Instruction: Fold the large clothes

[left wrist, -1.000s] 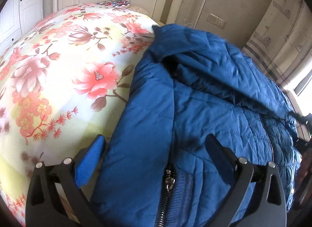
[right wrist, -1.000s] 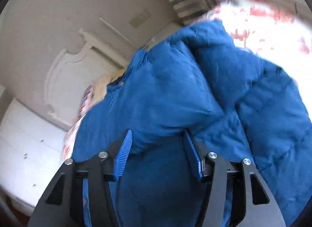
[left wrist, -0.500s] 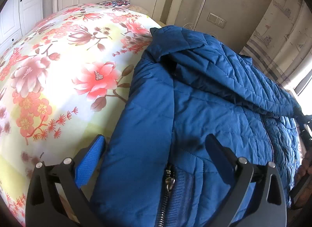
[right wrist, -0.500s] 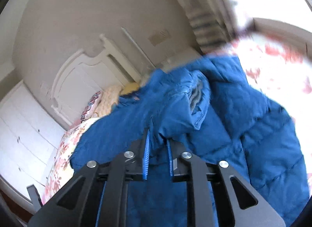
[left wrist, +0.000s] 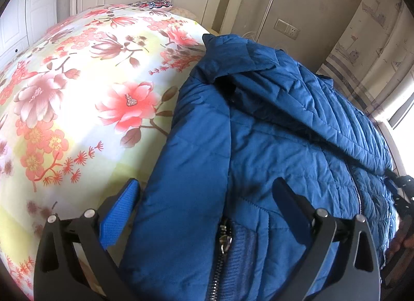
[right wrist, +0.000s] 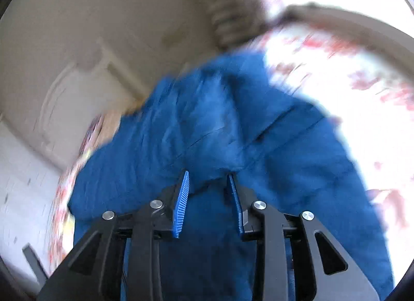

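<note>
Blue jacket (left wrist: 271,145) lies on the bed (left wrist: 77,94), one sleeve folded across; more folds remain. Left tool (left wrist: 207,197) spread over the hem; right tool (right wrist: 208,184) is opening, fabric between its pads.

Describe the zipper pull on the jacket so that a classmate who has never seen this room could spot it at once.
Start at the floral bedspread, then move to the blue puffer jacket lying on it. At the jacket's near end hangs the metal zipper pull, the only shiny silver piece among blue fabric.

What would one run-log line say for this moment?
scene: blue jacket on floral bedspread | left gripper: open, straddling jacket hem | right gripper: jaws opening, jacket fold between them
</note>
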Available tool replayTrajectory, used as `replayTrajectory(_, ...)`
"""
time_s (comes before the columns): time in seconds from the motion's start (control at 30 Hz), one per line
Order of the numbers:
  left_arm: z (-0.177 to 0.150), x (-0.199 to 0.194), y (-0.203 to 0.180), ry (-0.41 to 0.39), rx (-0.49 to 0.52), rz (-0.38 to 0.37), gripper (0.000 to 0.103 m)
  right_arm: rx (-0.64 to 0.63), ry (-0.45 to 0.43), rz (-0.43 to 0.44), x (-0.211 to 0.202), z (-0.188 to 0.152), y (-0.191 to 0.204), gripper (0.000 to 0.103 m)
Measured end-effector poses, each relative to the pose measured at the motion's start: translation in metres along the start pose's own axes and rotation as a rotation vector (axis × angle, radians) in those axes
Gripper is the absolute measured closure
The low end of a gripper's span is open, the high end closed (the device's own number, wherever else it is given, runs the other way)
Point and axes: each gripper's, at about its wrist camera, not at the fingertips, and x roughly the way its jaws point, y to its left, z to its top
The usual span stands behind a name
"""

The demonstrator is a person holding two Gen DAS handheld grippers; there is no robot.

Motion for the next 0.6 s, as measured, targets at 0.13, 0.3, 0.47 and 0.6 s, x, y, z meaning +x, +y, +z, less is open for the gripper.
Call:
replayTrajectory(0.13, 0.001, 0.001, 0.0, 0.002, 0.005, 0.006, 0.002, -0.208, -0.169, -0.083, -0.029, 0.01, 0.042, 0.072)
replayTrajectory(0.3, 0.001, 0.0, 0.001, 0.001, 0.003, 0.003, 0.002, -0.514, -0.046, -0.122, 0.017, 0.002, 0.102, 0.072)
replayTrajectory(0.47, 0.0, -0.002, 0.002, -0.002, -0.007, -0.005, 0.002, -0.503, 0.038, -0.182, 0.055, -0.013, 0.081, 0.072)
replayTrajectory(0.6, 0.019, -0.015, -0.005, -0.007, -0.015, -0.046, 0.004, -0.478, 0.038, -0.143, 0.051, -0.012, 0.073, 0.068)
